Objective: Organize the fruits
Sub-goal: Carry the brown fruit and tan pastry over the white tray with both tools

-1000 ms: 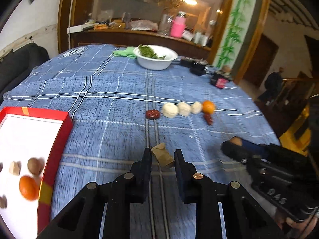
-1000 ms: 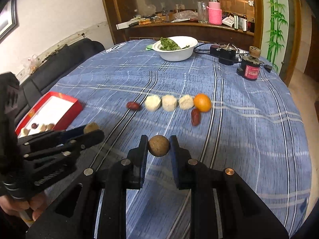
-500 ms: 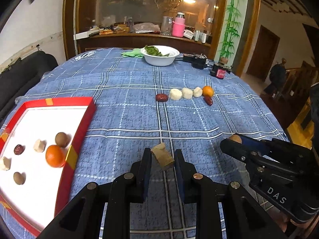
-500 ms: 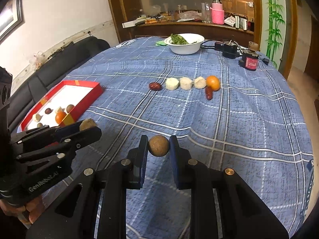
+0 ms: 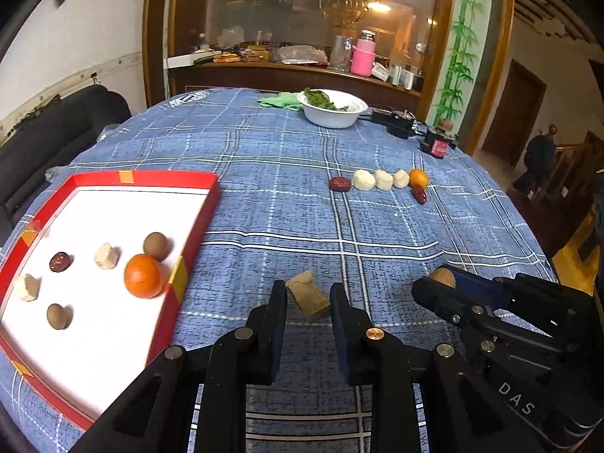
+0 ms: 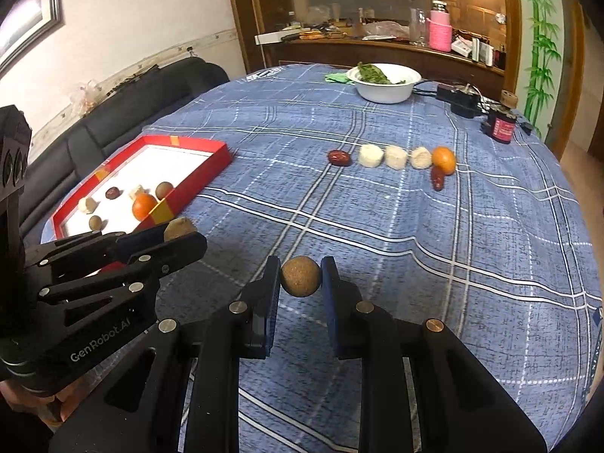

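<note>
- left wrist view: my left gripper (image 5: 307, 298) is clamped on a tan chunk (image 5: 306, 295), above the blue cloth (image 5: 287, 204) beside the red tray (image 5: 196, 222).
- my right gripper (image 6: 301, 277) pinches a brown ball (image 6: 301, 276) over the cloth.

two oranges (image 5: 142, 275), three red dates (image 5: 340, 184), five pale chunks (image 5: 364, 180), three brown balls (image 5: 155, 245), one tan block (image 5: 307, 294), one red tray (image 5: 192, 222), one bowl (image 5: 332, 107).

Your left gripper (image 5: 307, 296) sits at the bottom centre of its own view, jaws clamped on a tan chunk (image 5: 306, 295) and angled downward. Your right gripper (image 6: 301, 277) fills the bottom centre of its view, jaws closed on a brown ball (image 6: 301, 276). In the right wrist view, your left gripper reaches in from the lower left, fingers of your hand (image 6: 28, 402) just visible beneath it.
</note>
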Available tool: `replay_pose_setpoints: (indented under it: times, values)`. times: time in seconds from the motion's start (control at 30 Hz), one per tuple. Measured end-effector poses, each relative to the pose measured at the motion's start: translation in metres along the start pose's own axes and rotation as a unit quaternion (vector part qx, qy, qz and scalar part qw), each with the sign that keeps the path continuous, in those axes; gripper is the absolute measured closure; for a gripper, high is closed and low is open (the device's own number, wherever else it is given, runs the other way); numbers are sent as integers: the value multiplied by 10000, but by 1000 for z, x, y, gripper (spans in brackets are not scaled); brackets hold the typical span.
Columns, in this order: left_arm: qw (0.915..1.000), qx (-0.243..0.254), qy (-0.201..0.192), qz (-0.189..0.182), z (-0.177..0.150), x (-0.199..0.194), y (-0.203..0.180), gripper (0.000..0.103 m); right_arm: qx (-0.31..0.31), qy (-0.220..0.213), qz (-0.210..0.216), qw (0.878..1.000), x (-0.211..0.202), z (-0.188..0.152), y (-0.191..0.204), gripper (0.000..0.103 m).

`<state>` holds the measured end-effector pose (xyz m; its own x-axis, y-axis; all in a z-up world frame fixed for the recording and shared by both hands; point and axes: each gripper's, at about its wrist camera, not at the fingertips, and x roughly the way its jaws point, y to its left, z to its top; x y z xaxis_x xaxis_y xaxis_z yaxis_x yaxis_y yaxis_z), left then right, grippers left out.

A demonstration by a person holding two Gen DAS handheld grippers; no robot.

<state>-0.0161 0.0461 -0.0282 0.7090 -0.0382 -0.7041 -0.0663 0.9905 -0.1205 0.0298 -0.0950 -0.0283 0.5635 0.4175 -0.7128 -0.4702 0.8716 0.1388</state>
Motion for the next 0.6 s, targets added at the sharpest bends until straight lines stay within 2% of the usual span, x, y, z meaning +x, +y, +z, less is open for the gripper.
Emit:
replay_pose_setpoints:
  times: [0.6]
  values:
    - [9990,-390,-120,195,-3,-17,38,81,-318,39,104,9994,7,7,29,83]
